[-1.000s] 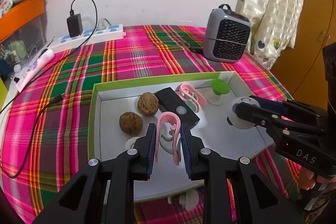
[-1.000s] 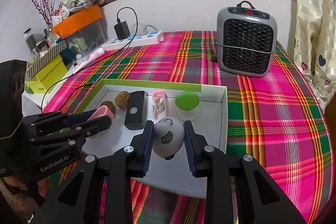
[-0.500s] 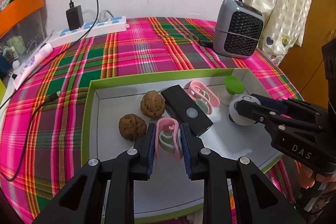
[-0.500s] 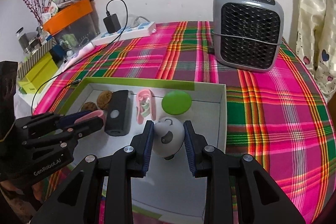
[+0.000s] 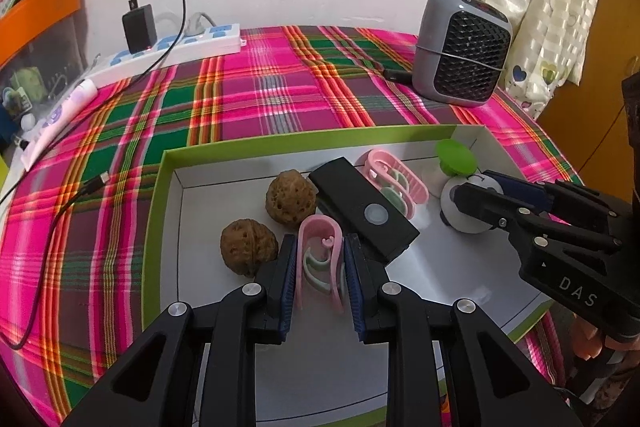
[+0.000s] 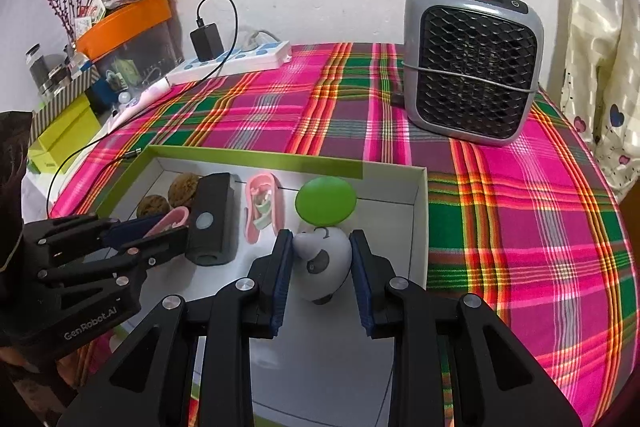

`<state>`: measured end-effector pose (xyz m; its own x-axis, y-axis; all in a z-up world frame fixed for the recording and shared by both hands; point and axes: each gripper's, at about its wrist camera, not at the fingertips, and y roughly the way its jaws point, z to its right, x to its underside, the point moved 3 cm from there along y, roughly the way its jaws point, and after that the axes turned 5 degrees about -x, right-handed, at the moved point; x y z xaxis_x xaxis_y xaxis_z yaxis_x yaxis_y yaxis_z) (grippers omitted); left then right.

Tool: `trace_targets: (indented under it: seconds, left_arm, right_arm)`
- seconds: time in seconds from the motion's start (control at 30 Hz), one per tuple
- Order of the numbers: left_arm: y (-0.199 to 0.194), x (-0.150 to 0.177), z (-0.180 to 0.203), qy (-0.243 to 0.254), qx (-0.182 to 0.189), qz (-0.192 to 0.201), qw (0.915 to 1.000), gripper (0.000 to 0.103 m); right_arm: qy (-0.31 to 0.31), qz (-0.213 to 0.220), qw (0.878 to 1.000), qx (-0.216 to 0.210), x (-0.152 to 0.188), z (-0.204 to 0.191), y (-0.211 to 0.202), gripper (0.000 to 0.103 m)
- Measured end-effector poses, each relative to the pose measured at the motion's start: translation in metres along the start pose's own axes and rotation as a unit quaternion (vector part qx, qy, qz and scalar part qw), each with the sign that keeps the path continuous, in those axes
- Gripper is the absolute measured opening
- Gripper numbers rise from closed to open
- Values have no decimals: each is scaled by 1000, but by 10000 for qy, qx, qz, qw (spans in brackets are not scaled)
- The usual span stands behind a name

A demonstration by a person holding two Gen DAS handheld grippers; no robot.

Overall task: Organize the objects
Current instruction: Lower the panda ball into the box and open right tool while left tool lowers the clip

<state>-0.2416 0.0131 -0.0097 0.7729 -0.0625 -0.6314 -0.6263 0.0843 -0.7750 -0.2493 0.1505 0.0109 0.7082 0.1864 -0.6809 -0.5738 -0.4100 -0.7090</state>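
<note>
A green-rimmed white tray lies on the plaid cloth. My left gripper is shut on a pink clip, low over the tray between a walnut and a black remote. My right gripper is shut on a white egg-shaped panda toy, just in front of a green-lidded pot. A second walnut and a second pink clip lie in the tray. In the right wrist view the left gripper shows with its clip.
A grey heater stands at the back right. A white power strip with a black charger and trailing cable lies at the back left. Boxes and clutter crowd the left side. A curtain hangs right.
Both grippers have come forward and down over the tray with their objects still held. The pink clip now sits lower, between the walnut and the remote; the toy is nearer the green-lidded pot.
</note>
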Motion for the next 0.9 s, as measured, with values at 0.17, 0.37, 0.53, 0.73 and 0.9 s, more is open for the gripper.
trace_targets:
  seconds: [0.17, 0.37, 0.53, 0.73, 0.9]
  left_arm:
    - [1, 1, 1, 33, -8, -15, 10000, 22]
    - [2, 1, 1, 30, -6, -3, 10000, 24]
    - [-2, 1, 2, 50, -45, 51, 10000, 27]
    - [-7, 1, 2, 50, -69, 99, 9999, 30]
    - [-12, 3, 2, 24, -28, 128, 9999, 31]
  right_arm:
    - [19, 2, 10000, -26, 0, 1, 0, 30]
    - [7, 8, 10000, -12, 0, 1, -1, 30]
    - [-19, 22, 10000, 14, 0, 0, -1, 30]
    - [-47, 59, 10000, 54, 1, -3, -3, 33]
    - [-22, 93, 9999, 71, 2, -4, -6, 40]
